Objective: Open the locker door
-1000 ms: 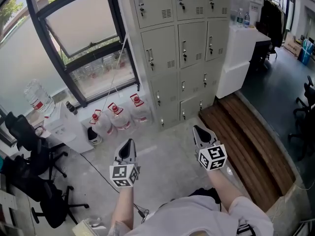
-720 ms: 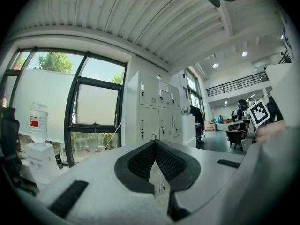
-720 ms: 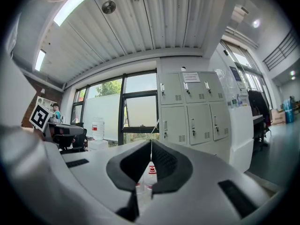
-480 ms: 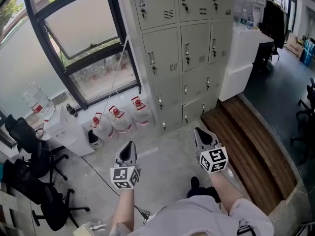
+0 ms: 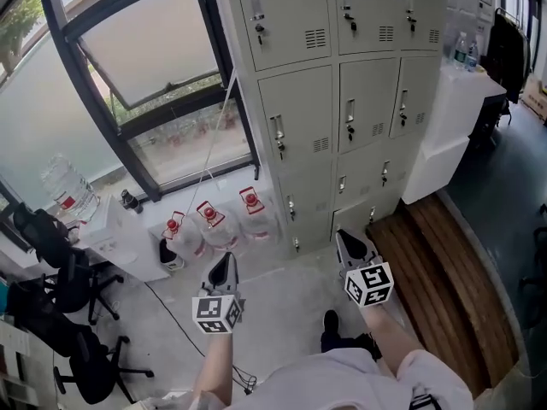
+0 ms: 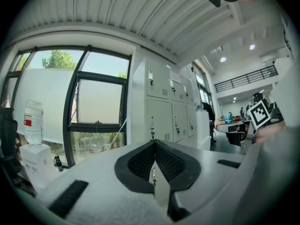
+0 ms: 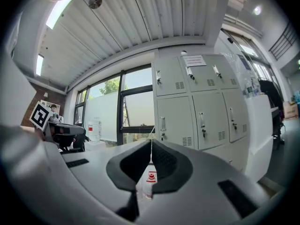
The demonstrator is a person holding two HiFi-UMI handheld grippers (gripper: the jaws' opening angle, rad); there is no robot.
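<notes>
A grey concrete floor [image 5: 282,306] is stretching below a tall dark-framed window [image 5: 145,58] on the left, where black office chairs [image 5: 55,267] are crowding beside a white water dispenser [image 5: 111,229] that is carrying a clear bottle [image 5: 67,182]. Three red-capped water jugs [image 5: 214,225] are sitting on the floor under the window. The left claw [image 5: 225,260] is pointing level toward them, its jaws resting together on nothing. A bank of grey lockers [image 5: 359,24] is standing just right of the window, and every locker door [image 5: 295,114] in it is sitting closed, well apart from both claws. The right claw [image 5: 345,237] is pointing level toward the lowest lockers, jaws pressed together and empty. A wooden platform [image 5: 444,289] is running along the right, below a white worktop [image 5: 449,109].
</notes>
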